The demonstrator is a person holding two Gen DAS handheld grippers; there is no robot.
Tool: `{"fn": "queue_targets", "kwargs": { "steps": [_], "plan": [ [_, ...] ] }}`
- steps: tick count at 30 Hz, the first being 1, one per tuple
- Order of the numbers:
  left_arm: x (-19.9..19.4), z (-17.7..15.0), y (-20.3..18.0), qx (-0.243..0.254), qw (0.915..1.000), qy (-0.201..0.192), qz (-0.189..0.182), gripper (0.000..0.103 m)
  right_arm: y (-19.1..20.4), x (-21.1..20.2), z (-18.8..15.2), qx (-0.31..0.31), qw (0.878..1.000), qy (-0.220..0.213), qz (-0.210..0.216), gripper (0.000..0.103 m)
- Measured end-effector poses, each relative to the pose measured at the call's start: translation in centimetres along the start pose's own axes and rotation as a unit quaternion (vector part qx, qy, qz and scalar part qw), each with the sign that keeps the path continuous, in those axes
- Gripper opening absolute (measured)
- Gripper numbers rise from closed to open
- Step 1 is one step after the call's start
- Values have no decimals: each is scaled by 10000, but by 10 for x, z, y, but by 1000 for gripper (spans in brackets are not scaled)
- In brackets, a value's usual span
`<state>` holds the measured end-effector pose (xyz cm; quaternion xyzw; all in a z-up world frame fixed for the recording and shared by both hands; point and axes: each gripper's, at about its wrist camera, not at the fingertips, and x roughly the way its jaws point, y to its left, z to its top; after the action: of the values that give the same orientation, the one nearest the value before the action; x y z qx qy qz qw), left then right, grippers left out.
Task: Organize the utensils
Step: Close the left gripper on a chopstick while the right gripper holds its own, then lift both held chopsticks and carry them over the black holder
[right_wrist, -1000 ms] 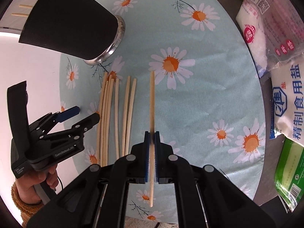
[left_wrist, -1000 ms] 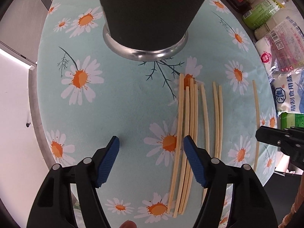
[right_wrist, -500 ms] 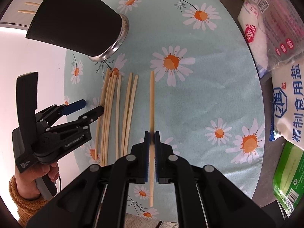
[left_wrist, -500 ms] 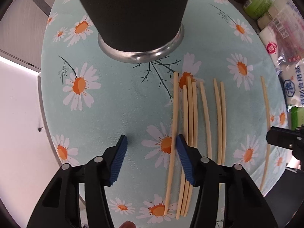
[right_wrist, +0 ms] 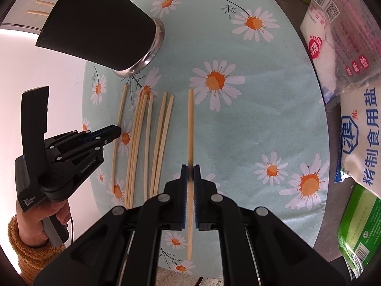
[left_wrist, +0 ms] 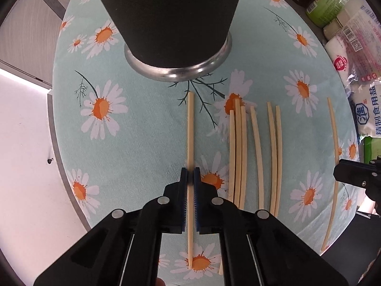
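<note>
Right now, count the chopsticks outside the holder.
8 chopsticks: one in the left gripper, one in the right gripper, six loose between them. Two more poke from the holder.

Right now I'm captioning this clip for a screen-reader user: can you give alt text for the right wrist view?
The right gripper is shut on one chopstick lying on the daisy-print tablecloth. To its left, the left gripper pinches another chopstick beside six loose chopsticks, below a black utensil holder.

Both wrist views look down closely, sharing chopsticks [left_wrist: 238,147] and black holder [right_wrist: 100,26].
</note>
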<state>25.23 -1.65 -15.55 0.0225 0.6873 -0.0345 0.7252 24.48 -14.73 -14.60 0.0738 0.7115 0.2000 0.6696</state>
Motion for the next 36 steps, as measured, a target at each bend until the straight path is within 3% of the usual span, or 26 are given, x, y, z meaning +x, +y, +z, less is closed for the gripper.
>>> {"fn": "queue_targets", "kwargs": {
  "steps": [7,11,15,19,23,27,31,36],
  "plan": [
    [-8,-6,11,-199,9991,-116,-353,4,7,-8,1,-142,9999,-53,44,6],
    [-28,-22,23,-339,9949,-502,-800,4,12,-18,3,-239,9993,-248,148,6],
    [-56,-41,42,-584,9854,-1109,-1154,4,24,-26,1,-532,9957,-501,576,6],
    [-82,-56,57,-786,9698,-1690,-1571,4,41,-36,-3,-830,9888,-822,929,6],
    [-120,-70,67,-775,9475,-2459,-1891,4,60,-62,-8,-1253,9730,-1358,1381,6],
    [-167,-80,68,-575,9160,-3432,-1995,4,76,-98,-7,-1545,9531,-1974,1696,6],
    [-204,-72,71,-348,8834,-4151,-2148,4,88,-132,4,-1780,9231,-2735,2035,6],
    [-228,-50,80,-400,8492,-4773,-2223,4,98,-162,24,-1907,8911,-3563,2063,6]
  ]
}}
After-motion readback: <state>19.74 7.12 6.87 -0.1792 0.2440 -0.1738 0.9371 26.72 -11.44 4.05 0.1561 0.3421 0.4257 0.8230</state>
